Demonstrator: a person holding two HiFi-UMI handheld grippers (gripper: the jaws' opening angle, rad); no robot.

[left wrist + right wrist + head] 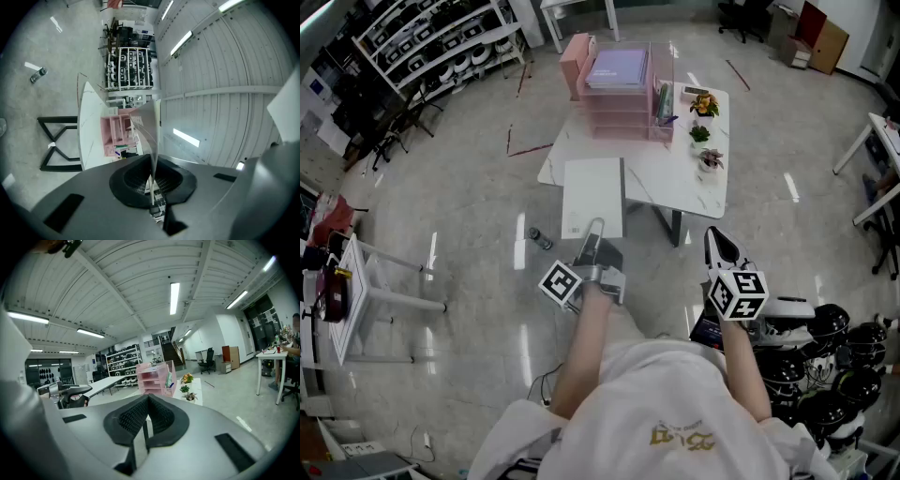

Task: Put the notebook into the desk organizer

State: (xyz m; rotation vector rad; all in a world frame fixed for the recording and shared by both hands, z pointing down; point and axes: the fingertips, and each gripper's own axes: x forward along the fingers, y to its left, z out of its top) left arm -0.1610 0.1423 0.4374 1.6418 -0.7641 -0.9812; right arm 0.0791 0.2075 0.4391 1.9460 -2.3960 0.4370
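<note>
My left gripper (596, 229) is shut on the near edge of a thin white notebook (593, 195), held in the air over the floor just short of the white table (675, 178). In the left gripper view the notebook (150, 133) shows edge-on, rising from the closed jaws (152, 164). The pink desk organizer (617, 98) stands at the table's far side, with a lilac sheet on its top tray; it also shows ahead as the organizer (115, 133) and the organizer (153, 378). My right gripper (717, 242) hangs lower right, shut with nothing in it (147, 400).
Three small potted plants (703, 131) line the table's right side, with pens in a clear holder (663, 103) beside the organizer. A bottle (540, 240) lies on the floor. A shelving rack (441, 42) stands far left, a small white table (356, 291) left, black gear (825, 366) lower right.
</note>
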